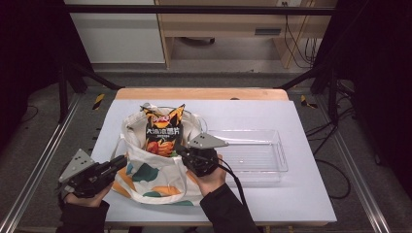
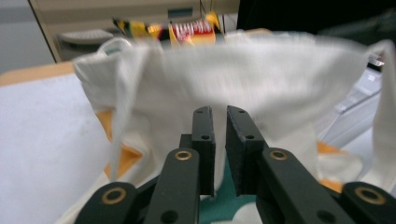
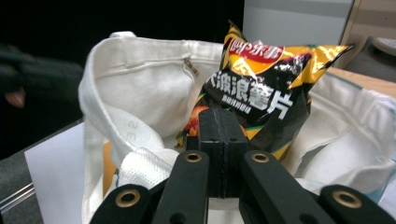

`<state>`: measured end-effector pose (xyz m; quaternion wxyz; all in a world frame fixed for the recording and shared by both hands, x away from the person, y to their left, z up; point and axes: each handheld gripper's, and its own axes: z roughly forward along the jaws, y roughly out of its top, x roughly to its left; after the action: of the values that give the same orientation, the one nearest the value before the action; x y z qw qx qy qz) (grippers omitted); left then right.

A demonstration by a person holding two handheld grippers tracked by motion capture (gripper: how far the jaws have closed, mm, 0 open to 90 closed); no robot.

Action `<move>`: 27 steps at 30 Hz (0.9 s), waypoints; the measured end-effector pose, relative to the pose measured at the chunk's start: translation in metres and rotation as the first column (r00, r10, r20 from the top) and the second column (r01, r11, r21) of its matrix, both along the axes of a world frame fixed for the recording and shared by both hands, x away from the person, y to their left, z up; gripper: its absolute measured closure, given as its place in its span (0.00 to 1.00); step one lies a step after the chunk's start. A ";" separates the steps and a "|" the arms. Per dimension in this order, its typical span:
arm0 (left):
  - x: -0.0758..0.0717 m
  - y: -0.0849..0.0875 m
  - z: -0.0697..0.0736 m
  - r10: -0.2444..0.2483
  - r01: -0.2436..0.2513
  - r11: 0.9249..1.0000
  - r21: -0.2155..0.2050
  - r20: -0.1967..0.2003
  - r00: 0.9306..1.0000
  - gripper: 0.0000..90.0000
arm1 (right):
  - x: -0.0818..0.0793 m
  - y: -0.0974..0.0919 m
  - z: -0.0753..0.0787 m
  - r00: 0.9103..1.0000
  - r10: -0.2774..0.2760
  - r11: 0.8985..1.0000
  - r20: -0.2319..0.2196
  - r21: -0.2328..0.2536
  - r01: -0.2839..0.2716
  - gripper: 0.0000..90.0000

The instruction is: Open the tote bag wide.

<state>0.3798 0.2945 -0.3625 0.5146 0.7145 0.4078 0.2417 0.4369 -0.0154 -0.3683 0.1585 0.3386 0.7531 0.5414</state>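
One chip bag [image 3: 254, 100] just beyond, perhaps touching, the closed right gripper [image 3: 223, 122].

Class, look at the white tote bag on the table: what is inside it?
A black and orange crisp packet stands in the tote bag, its top sticking out. Its lower part and the bag's bottom are hidden by the cloth.

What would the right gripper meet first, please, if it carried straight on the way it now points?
Most likely the crisp packet: the right gripper, jaws shut, points straight at the packet's lower front where it stands in the tote bag. How close they are is hard to judge; they may already touch.
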 end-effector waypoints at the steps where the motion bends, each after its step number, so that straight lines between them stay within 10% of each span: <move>1: -0.002 0.003 0.007 0.012 -0.012 1.000 -0.014 0.024 1.000 0.94 | -0.001 0.001 -0.003 1.000 0.007 1.000 -0.006 0.000 -0.007 1.00; 11: 0.018 -0.016 0.018 0.026 -0.027 0.999 0.029 0.050 0.998 0.99 | -0.009 0.006 -0.022 0.999 0.023 0.999 -0.025 -0.038 -0.024 1.00; 27: 0.037 -0.027 -0.023 0.002 0.010 0.991 0.133 -0.086 0.996 0.99 | -0.023 0.007 -0.055 0.996 0.045 0.997 -0.072 -0.064 -0.050 1.00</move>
<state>0.4172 0.2680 -0.3857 0.4482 0.7578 0.4110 0.2365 0.4144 -0.0084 -0.4235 0.1300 0.3341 0.7835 0.5075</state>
